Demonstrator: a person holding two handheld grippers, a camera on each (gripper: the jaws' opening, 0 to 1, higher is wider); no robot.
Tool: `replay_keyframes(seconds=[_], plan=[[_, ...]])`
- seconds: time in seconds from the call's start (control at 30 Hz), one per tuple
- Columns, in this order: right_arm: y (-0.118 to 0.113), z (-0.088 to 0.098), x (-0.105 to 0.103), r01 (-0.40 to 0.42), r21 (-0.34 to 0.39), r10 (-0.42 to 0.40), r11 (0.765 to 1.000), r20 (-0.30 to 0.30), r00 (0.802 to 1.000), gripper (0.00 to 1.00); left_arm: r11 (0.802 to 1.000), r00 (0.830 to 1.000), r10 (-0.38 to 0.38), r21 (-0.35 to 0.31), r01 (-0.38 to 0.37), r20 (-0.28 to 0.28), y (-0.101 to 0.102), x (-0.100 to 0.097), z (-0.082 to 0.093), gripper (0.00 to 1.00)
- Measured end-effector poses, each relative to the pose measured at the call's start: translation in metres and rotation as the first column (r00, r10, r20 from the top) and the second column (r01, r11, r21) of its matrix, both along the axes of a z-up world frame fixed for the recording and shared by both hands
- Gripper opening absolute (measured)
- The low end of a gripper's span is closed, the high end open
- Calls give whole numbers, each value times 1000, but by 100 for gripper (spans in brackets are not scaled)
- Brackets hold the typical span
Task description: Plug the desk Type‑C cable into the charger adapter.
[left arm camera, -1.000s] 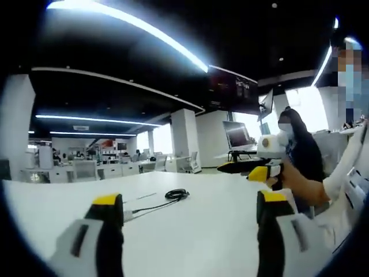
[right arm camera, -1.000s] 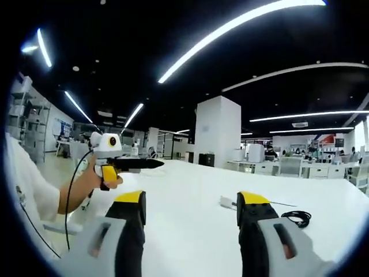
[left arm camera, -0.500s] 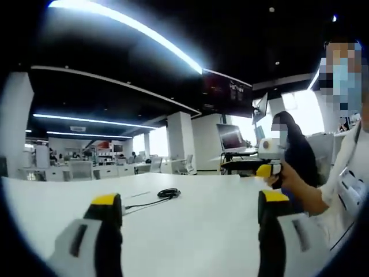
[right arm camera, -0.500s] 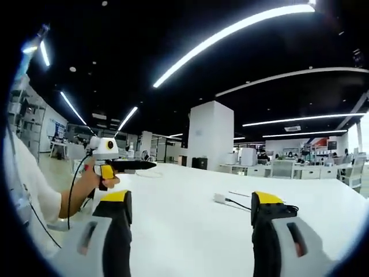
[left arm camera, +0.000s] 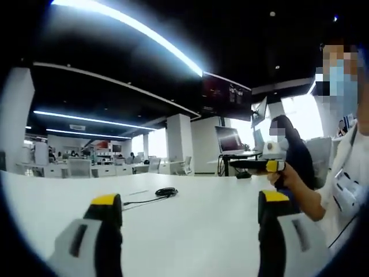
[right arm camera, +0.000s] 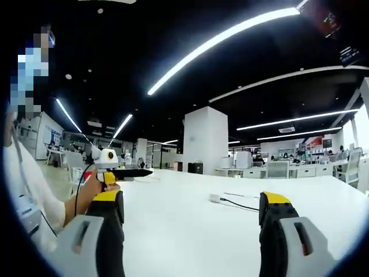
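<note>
Both grippers up off a big white table (left arm camera: 190, 213) in an open office, nothing held. Left gripper (left arm camera: 189, 203) with jaws spread wide, yellow tips apart, only bare tabletop between them. Same for the right gripper (right arm camera: 195, 202): jaws wide open, empty. Black Type-C cable (left arm camera: 164, 193) lying on the table well ahead of the left gripper, small coil at the far end and a thin lead running back toward the left jaw, not touching it. In the right gripper view, same cable (right arm camera: 241, 203) trailing off a small white charger adapter (right arm camera: 214, 198) out on the table, between the two jaws as seen but well beyond them; can't tell whether the plug sits in the adapter or just beside it. Right gripper also visible from the left gripper view at right (left arm camera: 253, 165), gripped by a hand (left arm camera: 288, 176), hovering above the table edge. Left gripper likewise at the left of the right gripper view (right arm camera: 124, 172), hand (right arm camera: 92, 187) on its handle.
</note>
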State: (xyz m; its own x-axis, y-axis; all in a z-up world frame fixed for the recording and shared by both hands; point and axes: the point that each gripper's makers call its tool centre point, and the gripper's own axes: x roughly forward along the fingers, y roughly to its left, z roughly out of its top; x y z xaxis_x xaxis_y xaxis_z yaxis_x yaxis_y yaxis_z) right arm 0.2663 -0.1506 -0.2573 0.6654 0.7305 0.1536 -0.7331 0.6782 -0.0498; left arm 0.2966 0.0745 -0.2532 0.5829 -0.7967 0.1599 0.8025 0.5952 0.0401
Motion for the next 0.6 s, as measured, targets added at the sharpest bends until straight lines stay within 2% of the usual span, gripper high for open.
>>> replay_keyframes(seconds=[0.23, 0.6], plan=[[-6, -13, -5, 19, -9, -19, 1000, -19, 1000, 100, 1000, 1000, -17, 11, 17, -6, -4, -5, -6, 100], [-19, 0, -15, 52, 13, -52, 999, 19, 998, 100, 999, 1000, -31, 16, 31, 5, -4, -14, -2, 100]])
